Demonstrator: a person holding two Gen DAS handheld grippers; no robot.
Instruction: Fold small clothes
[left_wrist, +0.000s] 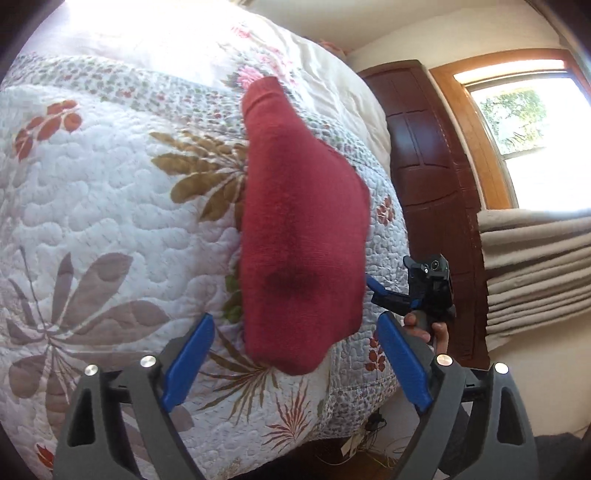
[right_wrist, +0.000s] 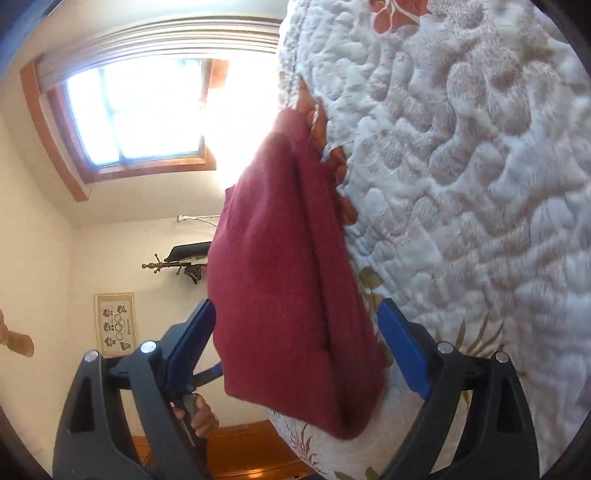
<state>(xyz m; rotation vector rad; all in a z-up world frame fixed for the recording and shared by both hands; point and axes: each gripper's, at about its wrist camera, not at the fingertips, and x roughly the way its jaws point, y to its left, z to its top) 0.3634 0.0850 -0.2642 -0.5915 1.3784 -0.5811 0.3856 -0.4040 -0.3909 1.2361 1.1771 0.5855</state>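
Bed, floral quilted bedspread (left_wrist: 110, 221), white with leaf prints. Red sock (left_wrist: 299, 236), folded double, lying flat on the bedspread near its edge. Left claw (left_wrist: 295, 360): fingers spread, straddling the sock's near end. Right claw (right_wrist: 297, 345): likewise spread, empty. Left view alone shows dark wooden door (left_wrist: 432, 192); right view alone, framed picture (right_wrist: 115, 325).

Each claw (left_wrist: 295, 354) has dark grey arms, blue pads (left_wrist: 188, 363) and silver screws (left_wrist: 147, 361).
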